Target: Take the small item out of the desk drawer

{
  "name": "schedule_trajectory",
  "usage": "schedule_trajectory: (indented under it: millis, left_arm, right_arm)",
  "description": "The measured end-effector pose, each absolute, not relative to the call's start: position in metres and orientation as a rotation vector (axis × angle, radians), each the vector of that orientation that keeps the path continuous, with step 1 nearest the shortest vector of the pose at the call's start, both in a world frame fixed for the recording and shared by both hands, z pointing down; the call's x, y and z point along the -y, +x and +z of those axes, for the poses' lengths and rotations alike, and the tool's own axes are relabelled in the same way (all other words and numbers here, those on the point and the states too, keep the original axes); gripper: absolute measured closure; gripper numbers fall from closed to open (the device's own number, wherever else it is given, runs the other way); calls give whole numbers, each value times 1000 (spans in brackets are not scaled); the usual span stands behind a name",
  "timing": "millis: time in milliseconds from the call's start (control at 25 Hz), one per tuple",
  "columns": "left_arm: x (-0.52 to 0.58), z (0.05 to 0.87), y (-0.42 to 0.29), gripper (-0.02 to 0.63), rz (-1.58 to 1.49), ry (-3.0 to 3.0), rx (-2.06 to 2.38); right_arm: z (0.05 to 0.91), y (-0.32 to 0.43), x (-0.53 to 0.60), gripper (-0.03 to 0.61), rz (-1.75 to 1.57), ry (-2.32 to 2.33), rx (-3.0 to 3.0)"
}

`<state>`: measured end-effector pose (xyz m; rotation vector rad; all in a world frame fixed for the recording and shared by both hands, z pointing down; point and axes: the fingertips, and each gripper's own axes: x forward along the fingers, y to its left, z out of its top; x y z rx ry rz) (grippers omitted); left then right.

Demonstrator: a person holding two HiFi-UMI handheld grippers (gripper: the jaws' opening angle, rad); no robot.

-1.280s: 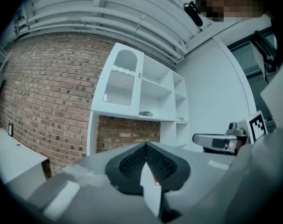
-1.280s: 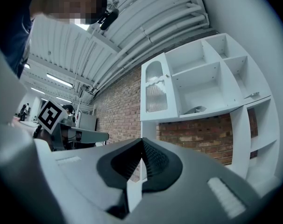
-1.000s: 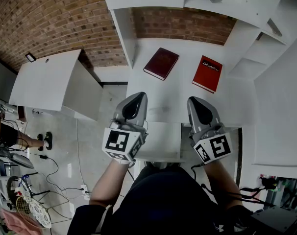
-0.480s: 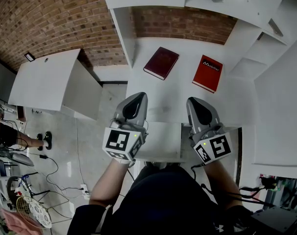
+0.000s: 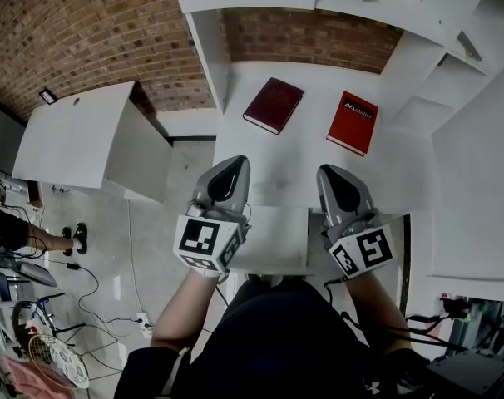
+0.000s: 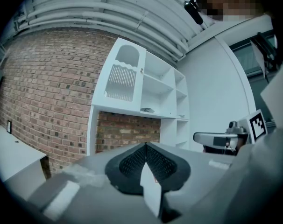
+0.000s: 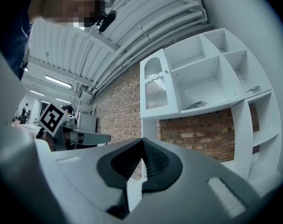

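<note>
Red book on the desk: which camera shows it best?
The head view: the red book lies fully visible on the white desk. Both gripper views look up at shelves and brick wall; the book cannot be made out there.

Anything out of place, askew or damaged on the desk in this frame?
Nothing looks spilled or damaged. The maroon book and the red book lie flat on the white desk, each turned slightly askew to its edges. The left gripper and right gripper are shut, empty.
</note>
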<state>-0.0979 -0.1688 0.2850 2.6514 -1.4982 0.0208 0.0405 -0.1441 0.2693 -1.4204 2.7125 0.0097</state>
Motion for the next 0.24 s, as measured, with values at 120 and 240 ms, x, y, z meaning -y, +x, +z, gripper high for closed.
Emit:
schedule_trajectory:
  millis: [120,240]
  left_arm:
    - [170,286,-100,611,23,2650,1491]
    - [170,285,-103,611,26,2645,1497]
  right_arm:
    - [269,39,145,577,9,-1419,-2710]
    - [269,37,145,577,-1,-1419,-2708]
